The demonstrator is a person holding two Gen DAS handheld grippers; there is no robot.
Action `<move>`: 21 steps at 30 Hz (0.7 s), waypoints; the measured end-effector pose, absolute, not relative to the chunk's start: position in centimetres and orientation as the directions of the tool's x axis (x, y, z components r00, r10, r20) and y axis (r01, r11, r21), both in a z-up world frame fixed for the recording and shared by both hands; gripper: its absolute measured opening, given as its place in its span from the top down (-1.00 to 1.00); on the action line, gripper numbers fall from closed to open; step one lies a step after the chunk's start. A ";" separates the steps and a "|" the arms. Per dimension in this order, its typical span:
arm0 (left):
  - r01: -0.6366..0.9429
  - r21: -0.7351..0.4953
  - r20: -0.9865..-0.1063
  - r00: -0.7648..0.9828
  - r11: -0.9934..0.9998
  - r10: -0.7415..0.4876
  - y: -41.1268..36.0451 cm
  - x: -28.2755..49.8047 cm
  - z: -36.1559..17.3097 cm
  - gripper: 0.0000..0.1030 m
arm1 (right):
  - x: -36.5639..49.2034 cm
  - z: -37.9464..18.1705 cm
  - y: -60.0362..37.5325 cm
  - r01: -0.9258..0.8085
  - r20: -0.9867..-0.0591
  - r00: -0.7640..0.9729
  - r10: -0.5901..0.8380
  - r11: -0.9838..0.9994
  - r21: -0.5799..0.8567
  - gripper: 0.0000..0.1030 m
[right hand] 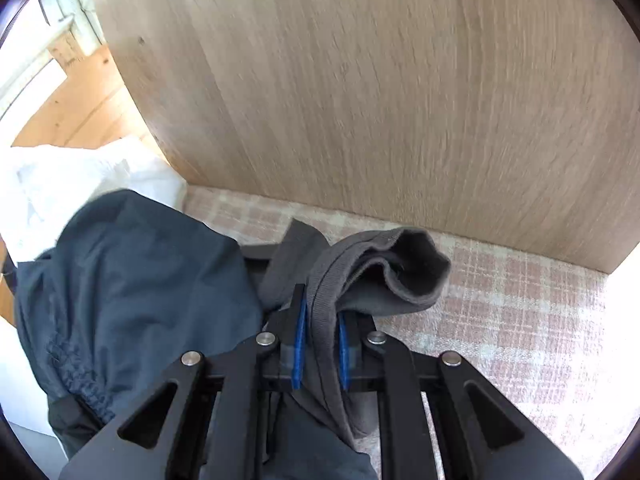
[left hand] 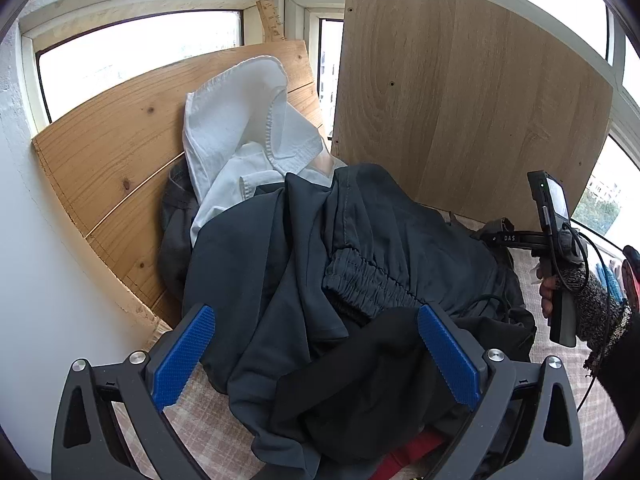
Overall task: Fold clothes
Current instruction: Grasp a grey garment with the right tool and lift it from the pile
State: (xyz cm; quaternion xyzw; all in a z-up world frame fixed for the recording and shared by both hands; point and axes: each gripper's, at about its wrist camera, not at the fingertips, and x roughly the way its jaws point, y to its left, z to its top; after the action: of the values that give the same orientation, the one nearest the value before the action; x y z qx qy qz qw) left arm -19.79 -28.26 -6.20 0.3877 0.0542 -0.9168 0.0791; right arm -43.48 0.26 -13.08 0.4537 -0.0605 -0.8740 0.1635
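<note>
A heap of clothes lies on a pink plaid cover (right hand: 500,300): a white garment (left hand: 240,120) at the back, dark navy pieces (left hand: 304,240), one with an elastic waistband (left hand: 368,284), and a black piece (left hand: 360,380) in front. My left gripper (left hand: 316,356) stands open over the front of the heap, its blue pads (left hand: 184,356) wide apart on either side of the dark cloth. My right gripper (right hand: 322,312) is shut on the ribbed edge of a grey garment (right hand: 384,280) at the heap's right side. In the left wrist view the right gripper (left hand: 500,237) shows there, held by a hand in a knitted sleeve (left hand: 592,300).
A light oak board (left hand: 460,100) stands upright behind the heap on the right, and pine planks (left hand: 120,152) lean at the back left. Windows (left hand: 132,60) run behind them. A white wall (left hand: 40,260) closes the left side. Red cloth (left hand: 416,452) peeks out under the black piece.
</note>
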 end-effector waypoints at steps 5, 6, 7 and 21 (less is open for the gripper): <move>0.197 -0.049 -0.696 -0.710 -0.979 -0.109 -28.8 -18.5 -4.9 -0.99 | -40.9 -0.3 -5.5 0.459 -0.621 -0.631 -0.465 -0.869 0.184 0.77; 0.199 -0.057 -0.690 -0.716 -0.978 -0.105 -28.9 -18.2 -4.6 -0.99 | -40.2 2.2 -6.9 0.494 -0.590 -0.645 -0.486 -0.854 0.164 0.78; 0.201 -0.065 -0.685 -0.721 -0.977 -0.102 -29.1 -17.9 -4.2 -0.99 | -39.6 4.4 -8.3 0.519 -0.562 -0.657 -0.503 -0.842 0.147 0.78; 0.251 -0.070 -0.577 -0.799 -0.966 -0.166 -31.3 -11.0 1.0 -0.99 | -30.7 29.1 -13.9 0.616 -0.205 -0.768 -0.607 -0.788 0.023 0.88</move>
State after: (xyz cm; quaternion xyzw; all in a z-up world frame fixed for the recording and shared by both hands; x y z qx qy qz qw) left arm -10.96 -31.28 1.01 0.2968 0.0714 -0.9459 0.1102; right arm -30.66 -13.91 29.06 0.1013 0.0230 -0.9400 0.3251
